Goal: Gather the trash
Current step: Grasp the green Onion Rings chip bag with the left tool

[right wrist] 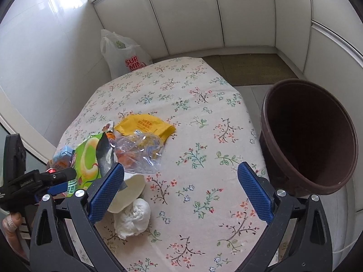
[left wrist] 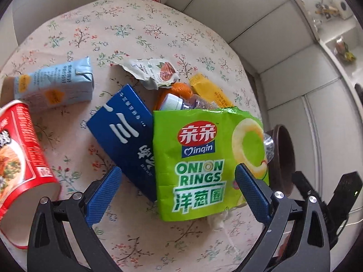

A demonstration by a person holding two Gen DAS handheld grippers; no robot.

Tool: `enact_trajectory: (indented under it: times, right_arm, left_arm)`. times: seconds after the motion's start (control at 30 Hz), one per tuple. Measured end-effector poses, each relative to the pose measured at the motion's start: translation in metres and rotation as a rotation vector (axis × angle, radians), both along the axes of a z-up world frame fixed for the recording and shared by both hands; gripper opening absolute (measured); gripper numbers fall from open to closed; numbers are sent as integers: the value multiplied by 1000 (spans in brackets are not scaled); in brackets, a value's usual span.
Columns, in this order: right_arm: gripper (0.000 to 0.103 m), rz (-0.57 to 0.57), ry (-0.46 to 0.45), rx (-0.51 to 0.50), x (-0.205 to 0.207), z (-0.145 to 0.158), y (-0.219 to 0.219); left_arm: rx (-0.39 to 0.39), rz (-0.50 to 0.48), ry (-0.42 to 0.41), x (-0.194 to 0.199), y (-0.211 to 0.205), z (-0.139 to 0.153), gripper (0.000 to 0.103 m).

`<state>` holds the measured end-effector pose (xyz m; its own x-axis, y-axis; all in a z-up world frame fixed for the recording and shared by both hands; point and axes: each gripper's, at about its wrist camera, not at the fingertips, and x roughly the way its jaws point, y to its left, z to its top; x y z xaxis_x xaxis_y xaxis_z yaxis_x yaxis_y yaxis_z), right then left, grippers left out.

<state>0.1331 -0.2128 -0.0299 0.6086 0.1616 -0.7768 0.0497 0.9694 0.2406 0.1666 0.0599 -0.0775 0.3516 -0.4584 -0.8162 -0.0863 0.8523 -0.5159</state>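
Left wrist view: a green snack bag (left wrist: 204, 163) reads "Qinqin" and "ONION RINGS" with Chinese characters above and below; it lies between the spread blue fingers of the left gripper (left wrist: 179, 195), which hold nothing. Beside it lies one dark blue carton (left wrist: 127, 140) with white Chinese writing, one pale blue drink carton (left wrist: 54, 86), one red instant-noodle cup (left wrist: 20, 154) on its side, one torn white wrapper (left wrist: 156, 72) picturing nuts, one yellow packet (left wrist: 211, 90) with small unreadable print, and one crushed clear bottle (left wrist: 181, 103) with a white cap. All rest on a cream tablecloth (left wrist: 136, 34) printed with small flowers. In the right wrist view the right gripper (right wrist: 181, 190) is also wide open and empty above the cloth, near one crumpled white tissue (right wrist: 132, 218) and one pale round lid (right wrist: 129, 192). One brown bin (right wrist: 308, 136) stands just off the table's edge, its inside dark. A white plastic bag (right wrist: 124, 54) with red letters "SUP" stands against white cabinet panels (right wrist: 204, 15).
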Motion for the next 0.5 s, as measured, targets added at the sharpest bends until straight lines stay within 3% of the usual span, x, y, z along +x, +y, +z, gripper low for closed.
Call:
enact_trajectory:
  times: [0.1,0.13,0.3,0.37,0.47,0.5]
  right_arm:
    - [96,-5,10,-1,2,-3,0]
    - [96,-8,14,-1,2,-5,-1]
    - [96,-51,14,10,2,-7,-13]
    - [96,-63,16,31,3,-7,-16]
    - [96,-70,26,56,6,-10,-18]
    - [96,-69,31,59,7,-12,-18]
  left_arm:
    - [-65,49,14,2,4,-13,96]
    - [-76,55,12,1,5,-11,91]
    - [-57,101,8,-8,7,-5,84]
    - [-86,80,4,-12,7,-3,83]
    - [-137,47,19,-12,3,-6,67]
    - [-156,42,23,-12,1,-9,54]
